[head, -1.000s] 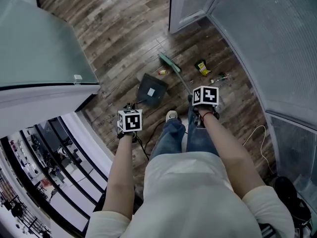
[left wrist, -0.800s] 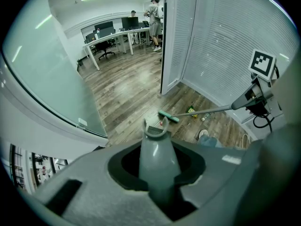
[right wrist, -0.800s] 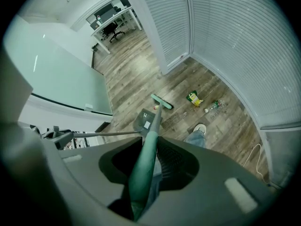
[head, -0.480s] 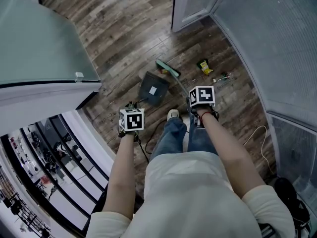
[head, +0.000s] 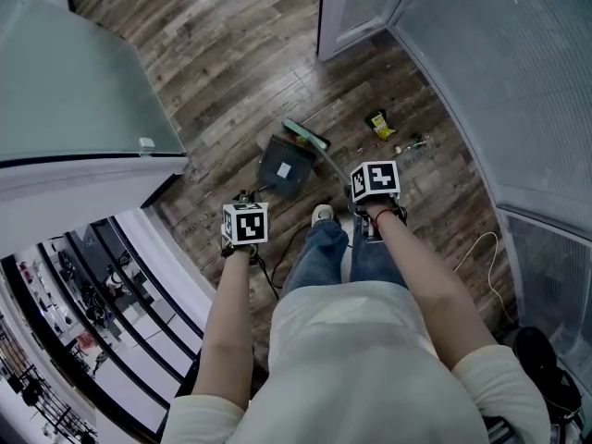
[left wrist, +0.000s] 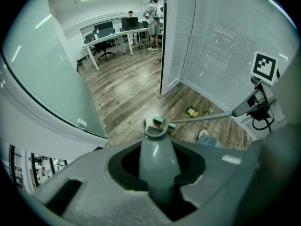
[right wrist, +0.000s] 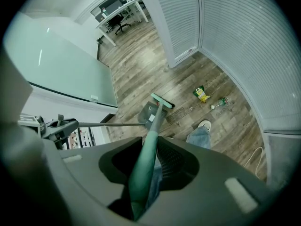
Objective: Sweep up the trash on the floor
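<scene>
My left gripper (head: 243, 207) is shut on the grey handle (left wrist: 157, 166) of a dark dustpan (head: 285, 167) that rests on the wood floor. The right gripper (head: 368, 185) is shut on the green broom handle (right wrist: 146, 160). Its green broom head (head: 305, 135) lies against the dustpan's far edge, with a small red scrap (left wrist: 157, 123) beside it. To the right lie a yellow wrapper (head: 377, 124) and a small bottle (head: 413, 142), apart from the broom. The right gripper view shows the broom head (right wrist: 161, 100), dustpan (right wrist: 149, 113), wrapper (right wrist: 201, 94) and bottle (right wrist: 220, 102).
A glass partition (head: 74, 91) stands to the left. White blinds (head: 499, 72) curve along the right, and a door frame (head: 338, 17) stands ahead. A white cable (head: 476, 252) lies on the floor at right. My shoe (head: 321, 215) stands just behind the dustpan.
The broom head has swept left across the floor to the dustpan's edge, carrying the small scrap with it. The dustpan and left gripper have barely moved.
</scene>
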`<control>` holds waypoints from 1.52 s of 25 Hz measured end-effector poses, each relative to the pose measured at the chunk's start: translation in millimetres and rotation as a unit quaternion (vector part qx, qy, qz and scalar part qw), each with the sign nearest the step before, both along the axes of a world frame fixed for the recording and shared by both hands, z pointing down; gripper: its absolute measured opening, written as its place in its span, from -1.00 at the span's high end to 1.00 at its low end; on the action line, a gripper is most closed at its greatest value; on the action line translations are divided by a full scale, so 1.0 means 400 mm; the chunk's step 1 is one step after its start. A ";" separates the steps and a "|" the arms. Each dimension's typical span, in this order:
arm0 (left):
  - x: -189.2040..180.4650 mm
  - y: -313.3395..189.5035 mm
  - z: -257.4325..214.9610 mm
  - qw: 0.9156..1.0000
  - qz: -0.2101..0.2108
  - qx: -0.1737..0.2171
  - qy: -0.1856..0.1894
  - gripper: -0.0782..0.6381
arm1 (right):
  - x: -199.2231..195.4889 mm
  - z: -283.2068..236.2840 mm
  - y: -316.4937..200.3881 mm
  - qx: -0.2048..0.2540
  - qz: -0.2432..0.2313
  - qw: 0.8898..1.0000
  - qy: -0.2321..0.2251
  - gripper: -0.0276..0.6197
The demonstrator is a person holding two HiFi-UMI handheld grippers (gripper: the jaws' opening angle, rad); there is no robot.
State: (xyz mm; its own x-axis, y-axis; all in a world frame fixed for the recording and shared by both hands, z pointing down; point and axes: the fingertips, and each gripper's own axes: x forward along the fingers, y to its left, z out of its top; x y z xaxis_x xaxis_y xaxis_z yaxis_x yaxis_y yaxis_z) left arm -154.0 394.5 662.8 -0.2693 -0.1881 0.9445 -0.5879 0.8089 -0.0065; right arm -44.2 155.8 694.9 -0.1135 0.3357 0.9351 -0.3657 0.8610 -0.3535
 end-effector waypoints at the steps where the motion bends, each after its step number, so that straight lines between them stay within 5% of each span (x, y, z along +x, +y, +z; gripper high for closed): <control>1: -0.001 0.000 0.000 1.000 0.000 0.000 0.000 0.52 | 0.004 -0.001 0.006 -0.003 -0.002 1.000 0.001 0.57; 18: 0.002 0.005 -0.007 1.000 0.003 0.001 -0.001 0.52 | 0.075 -0.039 0.090 -0.031 -0.041 0.999 0.005 0.57; 31: 0.022 0.027 -0.007 1.000 0.003 0.003 0.001 0.52 | 0.146 -0.071 0.107 -0.056 0.003 0.998 -0.001 0.58; 38: 0.030 -0.006 -0.009 0.998 0.059 0.002 -0.006 0.52 | 0.171 -0.096 0.084 -0.059 0.048 0.997 -0.015 0.58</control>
